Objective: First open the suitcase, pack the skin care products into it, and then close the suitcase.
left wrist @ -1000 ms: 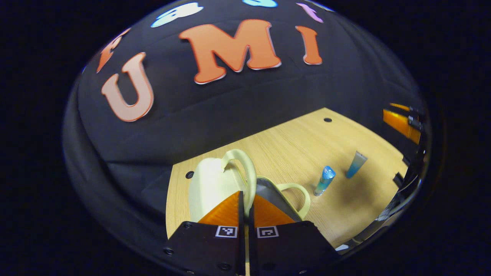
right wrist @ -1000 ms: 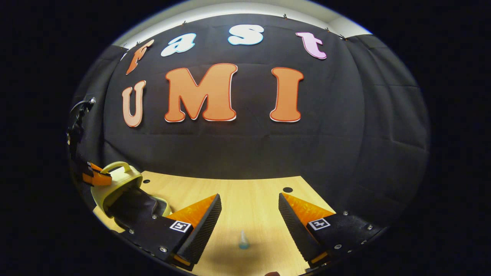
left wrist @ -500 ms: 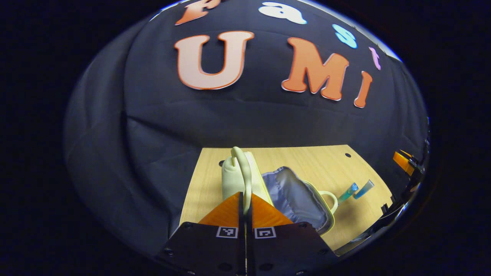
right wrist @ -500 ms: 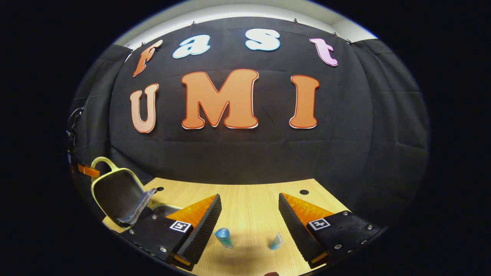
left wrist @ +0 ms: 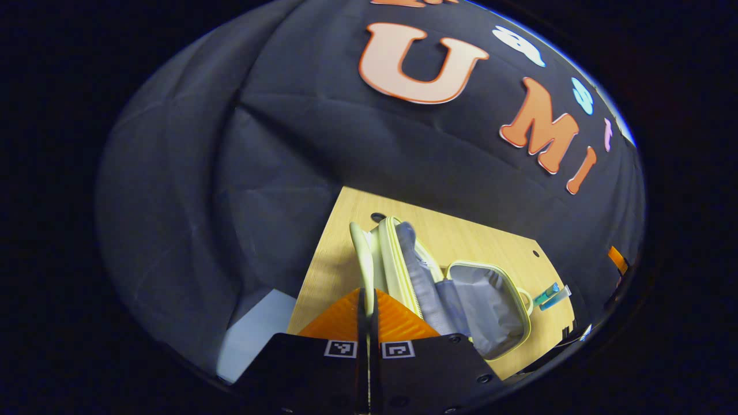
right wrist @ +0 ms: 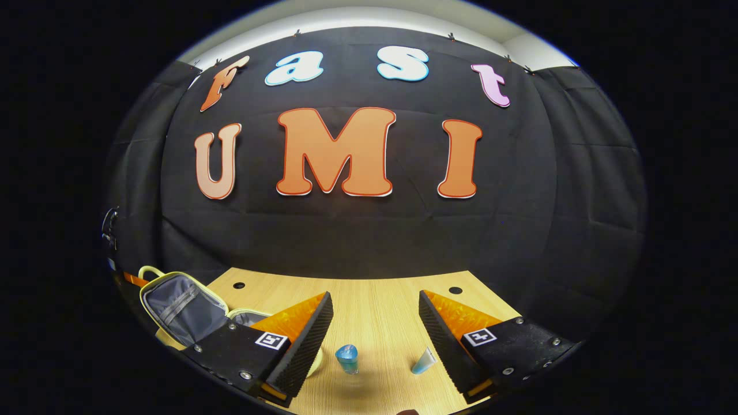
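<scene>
The suitcase (left wrist: 461, 288) lies open on the table (left wrist: 490, 242), lower centre of the left gripper view, where the left gripper (left wrist: 367, 300) is clamped on its lid handle (left wrist: 363, 259). The right gripper (right wrist: 375, 328) is spread apart over two tubes (right wrist: 347, 358) at the bottom of the right gripper view.

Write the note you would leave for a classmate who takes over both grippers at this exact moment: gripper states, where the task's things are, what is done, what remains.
Left gripper: shut on the lid handle, holding the suitcase lid up.
Right gripper: open, holding nothing, above the two tubes.
Suitcase: open on the table, grey lining showing, nothing visible packed inside.
Blue-capped tube and pale tube: on the table beside the suitcase, between the right gripper's fingers in its view.
Done: opening.
Left: pack both tubes, then close the suitcase.
</scene>
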Available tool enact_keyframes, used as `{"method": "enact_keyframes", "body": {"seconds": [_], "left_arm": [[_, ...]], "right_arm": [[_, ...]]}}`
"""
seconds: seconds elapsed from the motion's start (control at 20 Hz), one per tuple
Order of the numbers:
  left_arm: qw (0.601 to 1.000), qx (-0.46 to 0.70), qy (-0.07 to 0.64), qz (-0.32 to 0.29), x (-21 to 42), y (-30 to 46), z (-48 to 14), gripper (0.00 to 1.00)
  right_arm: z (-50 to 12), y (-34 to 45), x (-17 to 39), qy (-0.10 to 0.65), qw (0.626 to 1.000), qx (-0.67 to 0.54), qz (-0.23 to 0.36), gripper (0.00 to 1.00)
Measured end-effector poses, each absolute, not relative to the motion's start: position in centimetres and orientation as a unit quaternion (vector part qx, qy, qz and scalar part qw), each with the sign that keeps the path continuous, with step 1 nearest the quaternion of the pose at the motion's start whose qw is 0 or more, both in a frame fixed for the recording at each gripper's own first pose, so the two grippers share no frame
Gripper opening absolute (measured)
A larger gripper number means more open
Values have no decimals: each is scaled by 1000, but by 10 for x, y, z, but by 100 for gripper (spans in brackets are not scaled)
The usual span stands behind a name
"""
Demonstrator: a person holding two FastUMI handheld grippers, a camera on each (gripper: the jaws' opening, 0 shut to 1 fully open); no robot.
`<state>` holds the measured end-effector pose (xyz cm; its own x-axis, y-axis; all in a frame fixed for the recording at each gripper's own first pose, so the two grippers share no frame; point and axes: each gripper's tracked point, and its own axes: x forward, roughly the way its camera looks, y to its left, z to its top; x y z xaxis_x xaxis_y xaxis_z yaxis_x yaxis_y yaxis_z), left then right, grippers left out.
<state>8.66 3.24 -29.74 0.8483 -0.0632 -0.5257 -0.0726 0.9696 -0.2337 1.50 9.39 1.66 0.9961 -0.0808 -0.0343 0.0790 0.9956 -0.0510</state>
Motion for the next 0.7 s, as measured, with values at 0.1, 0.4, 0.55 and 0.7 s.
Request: {"method": "enact_keyframes", "body": {"seconds": [0.1,0.4,0.55,0.7], "left_arm": [[947,-131,293,6,85,39,-313,1],[927,-89,362,25,63,68,-354,5],[922,-95,372,48,63,75,-361,10],[926,-80,359,86,66,88,-358,24]], "right_arm": [[12,92,14,21,998,-35,-45,95],[1,87,7,32,997,-34,-57,95],[-3,81,6,37,997,-38,-63,95],[-5,73,7,40,996,-40,-66,95]]}}
